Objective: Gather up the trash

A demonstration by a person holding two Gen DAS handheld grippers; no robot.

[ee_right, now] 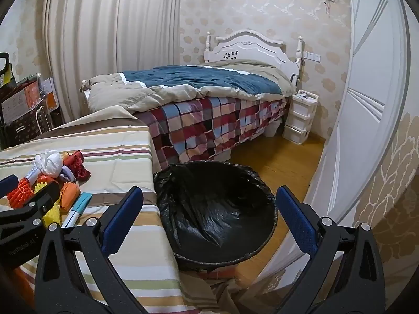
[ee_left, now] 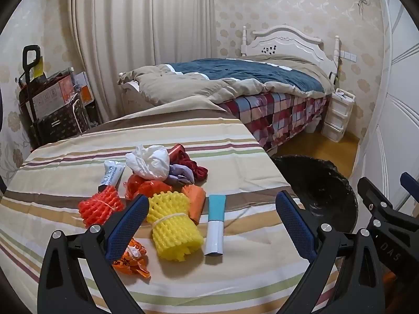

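Observation:
A pile of trash lies on the striped tablecloth: a yellow foam net, a red foam net, a teal-and-white tube, an orange wrapper, an orange bag, a white crumpled bag, a white toothpaste tube and red cloth. My left gripper is open and empty just above the yellow net and the teal tube. My right gripper is open and empty above the black-lined bin, which stands right of the table.
A bed with a blue quilt and checked cover stands behind the table. White drawers stand beside it. A white wardrobe door is on the right. Boxes and a trolley are at the far left. The floor is wood.

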